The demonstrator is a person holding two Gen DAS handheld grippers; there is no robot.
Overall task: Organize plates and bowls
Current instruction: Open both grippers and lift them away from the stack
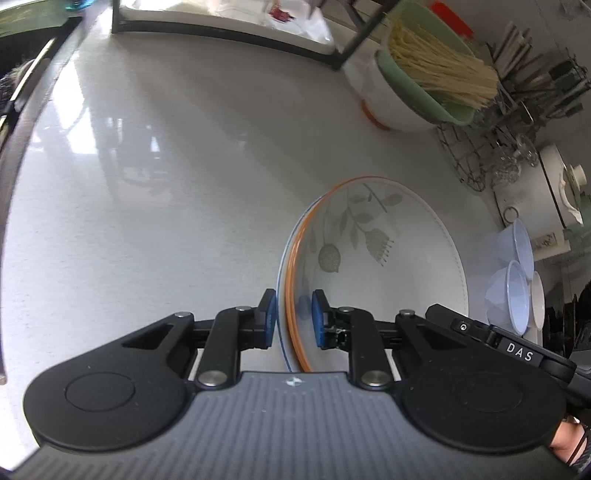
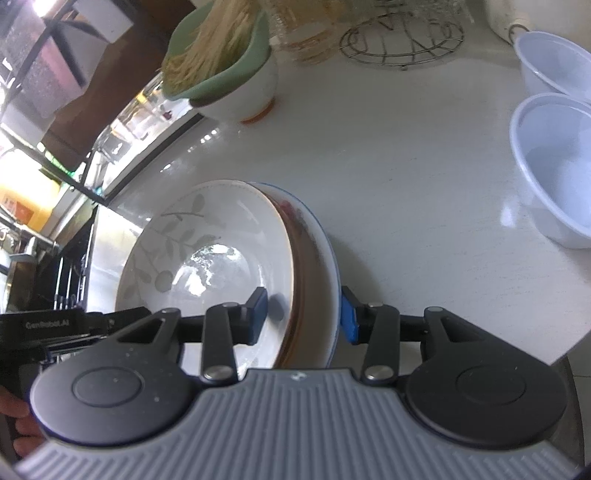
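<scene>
A stack of plates stands between both grippers: a white leaf-patterned plate (image 1: 384, 258) on an orange-rimmed plate (image 1: 293, 295) and a blue-rimmed plate. My left gripper (image 1: 293, 319) straddles the stack's near rim, its blue pads close on either side. In the right wrist view the leaf plate (image 2: 207, 243) tops the brown-edged and blue-rimmed plates (image 2: 325, 254). My right gripper (image 2: 304, 314) straddles that stack's rim, the left pad over the leaf plate, the right pad at the outer edge. Pale blue bowls (image 2: 557, 173) sit at the right.
A white bowl holding a green bowl of noodles (image 1: 424, 81) stands at the back. A wire trivet (image 2: 402, 37) and a utensil rack (image 1: 532, 85) lie beyond. A black shelf frame (image 1: 229, 33) crosses the far counter. The counter's edge drops at the left (image 2: 99, 206).
</scene>
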